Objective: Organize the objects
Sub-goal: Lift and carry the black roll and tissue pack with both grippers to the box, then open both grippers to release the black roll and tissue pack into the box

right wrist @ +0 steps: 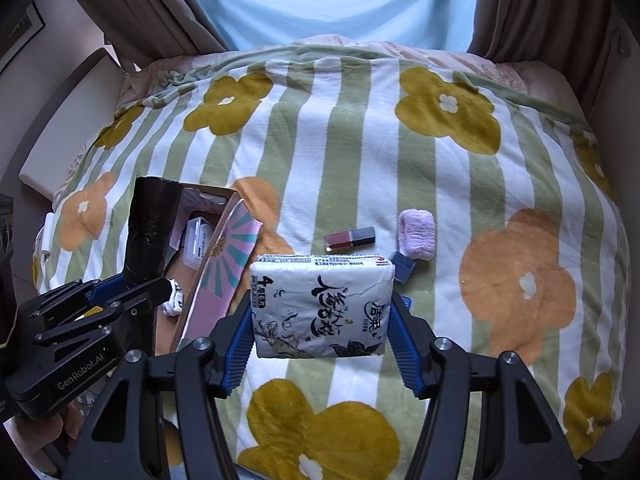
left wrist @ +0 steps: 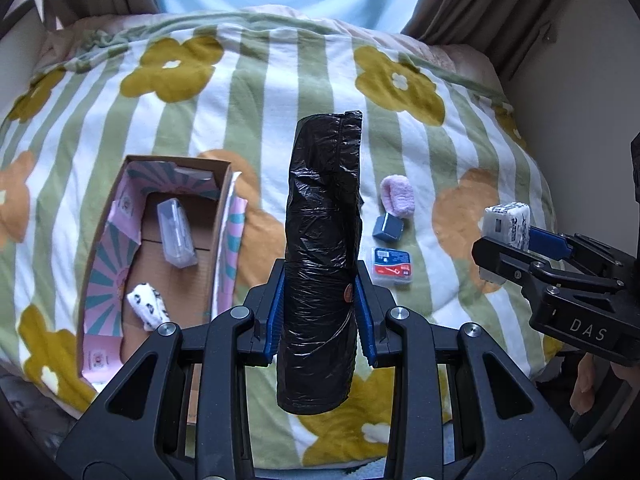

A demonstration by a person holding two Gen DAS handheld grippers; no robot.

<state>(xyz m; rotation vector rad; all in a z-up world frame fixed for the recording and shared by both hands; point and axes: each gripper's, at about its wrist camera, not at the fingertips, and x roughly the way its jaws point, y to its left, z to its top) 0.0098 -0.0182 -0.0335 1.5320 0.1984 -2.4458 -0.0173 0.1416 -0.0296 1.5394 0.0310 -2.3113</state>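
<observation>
While both claws were loaded above the bed, the holdings stood as follows. Left claw: clenched on a roll of black bin bags, gripped across its lower middle, the roll standing roughly upright between the blue pads with its loose top edge well above the fingers. Right claw: clenched on a white tissue pack, held by its two short sides, printed face toward the camera. Destination, by judgement: the open cardboard box at the left of the blanket, which already held a clear plastic case and a white patterned sock. Loose on the blanket, right of the box: a pink fluffy item, a small blue-grey cube touching it, a flat blue-and-red packet, and, in the right wrist view, a red-and-grey lipstick tube. Handling notes, all judged: the roll looked light, soft and slick-skinned, liable to slide or unwind if pinched near the free flap, so the mid-body hold suited it. The tissue pack looked light and compressible, its wrapper smooth; a side grip across the full thickness seemed secure and unlikely to do harm. Neither item appeared fragile. Box floor space remained beside the case for both, though the roll would probably need laying lengthwise.
</observation>
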